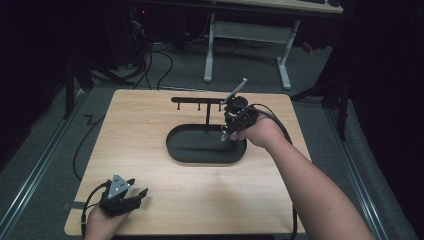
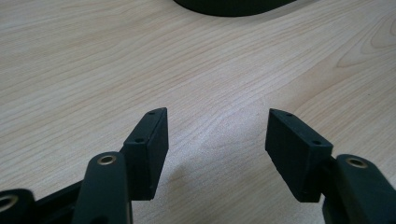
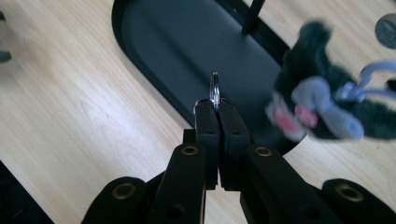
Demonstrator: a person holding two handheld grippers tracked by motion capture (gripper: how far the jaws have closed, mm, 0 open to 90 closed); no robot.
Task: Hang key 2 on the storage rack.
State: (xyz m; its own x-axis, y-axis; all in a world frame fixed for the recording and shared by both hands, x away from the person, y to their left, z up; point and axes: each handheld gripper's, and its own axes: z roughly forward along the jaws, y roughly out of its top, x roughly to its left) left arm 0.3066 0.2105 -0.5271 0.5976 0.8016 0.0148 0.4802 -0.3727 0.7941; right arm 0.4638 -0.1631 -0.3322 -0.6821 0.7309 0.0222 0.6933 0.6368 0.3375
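A black stand has an oval base tray point(image 1: 190, 150) and an upright post carrying a hook bar point(image 1: 197, 100). My right gripper point(image 1: 231, 125) hangs over the tray's right end, just below the bar. In the right gripper view it point(image 3: 215, 105) is shut on a thin metal key ring point(image 3: 215, 87). A dark plush charm point(image 3: 322, 109) with grey and pink patches dangles blurred to the right of the jaws. My left gripper point(image 1: 139, 193) rests at the table's near left corner. Its jaws point(image 2: 217, 126) stand open with nothing between them, just above the bare wood.
The wooden table point(image 1: 140, 135) has bare wood to the left of and in front of the tray. The tray's rim point(image 2: 233, 5) shows at the top of the left gripper view. Cables and a desk frame point(image 1: 247, 40) lie on the floor beyond the table.
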